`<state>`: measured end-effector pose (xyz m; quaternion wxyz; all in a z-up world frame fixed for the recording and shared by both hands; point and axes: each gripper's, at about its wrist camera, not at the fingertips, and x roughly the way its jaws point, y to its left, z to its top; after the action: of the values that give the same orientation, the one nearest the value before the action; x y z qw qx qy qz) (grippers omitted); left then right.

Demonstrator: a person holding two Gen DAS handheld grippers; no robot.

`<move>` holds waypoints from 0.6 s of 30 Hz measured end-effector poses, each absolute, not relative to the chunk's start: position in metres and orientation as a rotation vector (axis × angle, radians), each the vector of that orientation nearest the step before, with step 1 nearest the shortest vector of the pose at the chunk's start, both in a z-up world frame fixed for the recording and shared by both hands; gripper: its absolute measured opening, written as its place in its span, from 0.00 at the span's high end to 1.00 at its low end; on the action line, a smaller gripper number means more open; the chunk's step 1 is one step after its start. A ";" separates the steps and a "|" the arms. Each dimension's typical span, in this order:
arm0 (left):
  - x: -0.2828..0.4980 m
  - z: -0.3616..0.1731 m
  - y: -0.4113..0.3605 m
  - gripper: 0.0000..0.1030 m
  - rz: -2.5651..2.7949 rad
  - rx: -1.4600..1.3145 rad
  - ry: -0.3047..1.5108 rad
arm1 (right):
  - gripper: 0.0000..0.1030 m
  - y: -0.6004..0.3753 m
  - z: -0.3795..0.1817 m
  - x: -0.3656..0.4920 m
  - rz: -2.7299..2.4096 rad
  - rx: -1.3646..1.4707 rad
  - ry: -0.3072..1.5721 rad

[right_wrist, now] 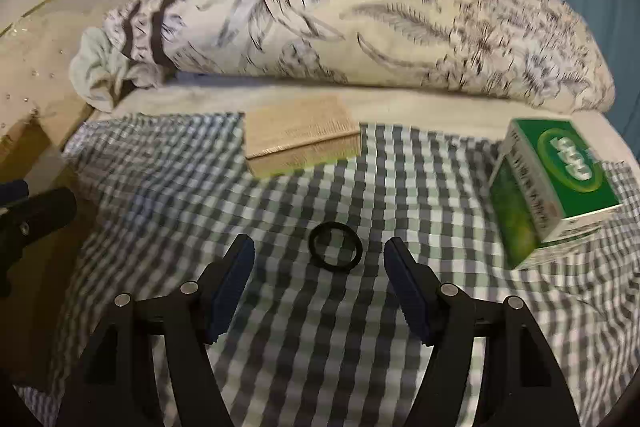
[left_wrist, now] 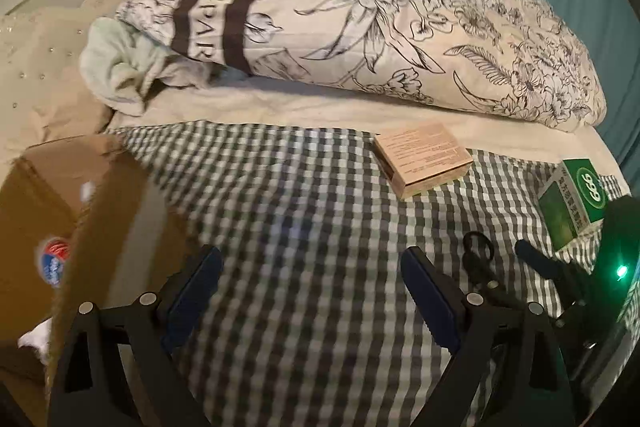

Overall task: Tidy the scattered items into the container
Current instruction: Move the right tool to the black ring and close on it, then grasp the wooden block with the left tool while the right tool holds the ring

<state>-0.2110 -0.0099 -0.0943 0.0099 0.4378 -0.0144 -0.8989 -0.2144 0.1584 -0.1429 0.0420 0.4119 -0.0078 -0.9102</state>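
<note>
Right hand-held gripper [right_wrist: 319,255]: jaws wide, empty | black ring [right_wrist: 336,246]: round, on checked cloth [right_wrist: 280,195]

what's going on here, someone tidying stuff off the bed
A person holds a hand-held gripper in each hand over a checked cloth on a bed. The right hand-held gripper is open, with a black ring just ahead between its fingertips, not gripped. The left hand-held gripper is open and empty beside the cardboard box. A tan box and a green box lie on the cloth.
</note>
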 end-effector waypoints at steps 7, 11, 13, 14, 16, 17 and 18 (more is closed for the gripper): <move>-0.252 -0.122 0.012 0.09 -2.836 1.420 -0.048 | 0.36 0.164 -0.176 -0.238 -2.772 1.343 -0.023; -0.274 -0.139 0.023 0.09 -2.835 1.448 -0.078 | 0.93 0.168 -0.177 -0.233 -2.837 1.304 -0.020; -0.287 -0.148 0.028 0.09 -2.818 1.499 -0.043 | 0.95 0.178 -0.171 -0.225 -2.864 1.266 -0.103; -0.290 -0.150 0.030 0.09 -2.822 1.513 -0.028 | 0.95 0.183 -0.166 -0.220 -2.880 1.236 -0.138; -0.295 -0.155 0.036 0.09 -2.832 1.527 -0.024 | 0.95 0.192 -0.161 -0.211 -2.913 1.213 -0.150; -0.296 -0.156 0.039 0.09 -2.840 1.532 -0.025 | 0.95 0.195 -0.161 -0.209 -2.919 1.212 -0.157; -0.298 -0.157 0.042 0.09 -2.855 1.534 -0.013 | 0.95 0.197 -0.163 -0.209 -2.918 1.216 -0.167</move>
<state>-0.2984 0.0421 -0.1573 -0.0499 0.4726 -0.0040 -0.8798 -0.2086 0.1969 -0.1632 -0.0122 0.3840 -0.0529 -0.9217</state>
